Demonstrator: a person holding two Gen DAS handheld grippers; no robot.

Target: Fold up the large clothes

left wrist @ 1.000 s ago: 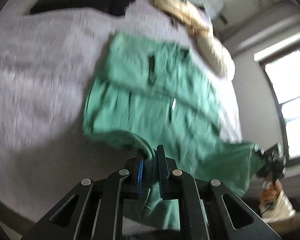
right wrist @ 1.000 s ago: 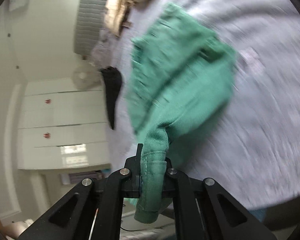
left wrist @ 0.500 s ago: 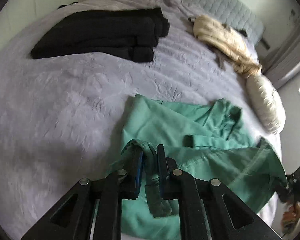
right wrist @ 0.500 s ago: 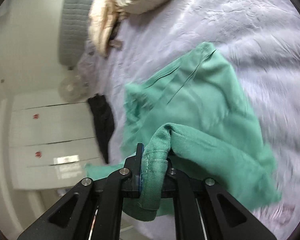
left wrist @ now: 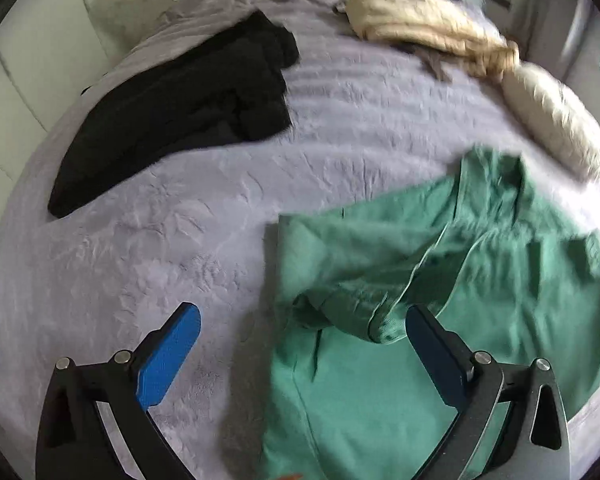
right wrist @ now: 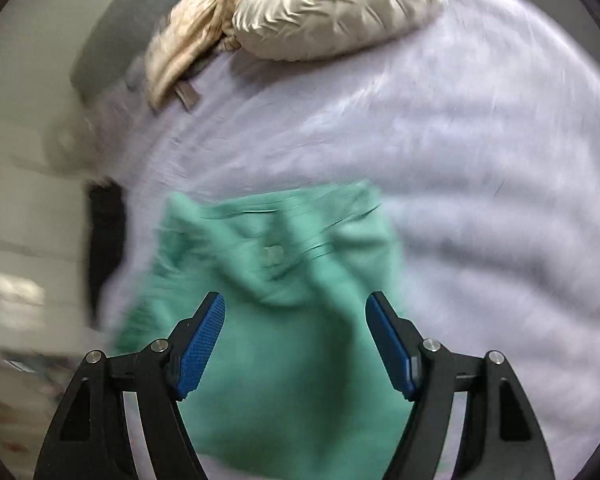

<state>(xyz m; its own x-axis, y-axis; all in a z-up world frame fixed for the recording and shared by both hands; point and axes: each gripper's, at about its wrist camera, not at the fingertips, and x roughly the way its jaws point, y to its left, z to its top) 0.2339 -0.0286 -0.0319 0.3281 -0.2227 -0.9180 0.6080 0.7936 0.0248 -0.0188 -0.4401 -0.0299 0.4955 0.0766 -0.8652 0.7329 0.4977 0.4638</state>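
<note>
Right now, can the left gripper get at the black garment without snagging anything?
Probably yes. The left gripper is open, holding nothing, and only bare bedspread lies between it and the black garment. The green garment sits to its right, off that path. How far the reach is, I can't tell.

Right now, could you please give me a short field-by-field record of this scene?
surface: lavender bedspread
garment in work: green garment, lying loosely folded on the bedspread
left gripper: open, holding nothing
right gripper: open above the green garment
other items: black garment, beige garment, cream pillow
</note>
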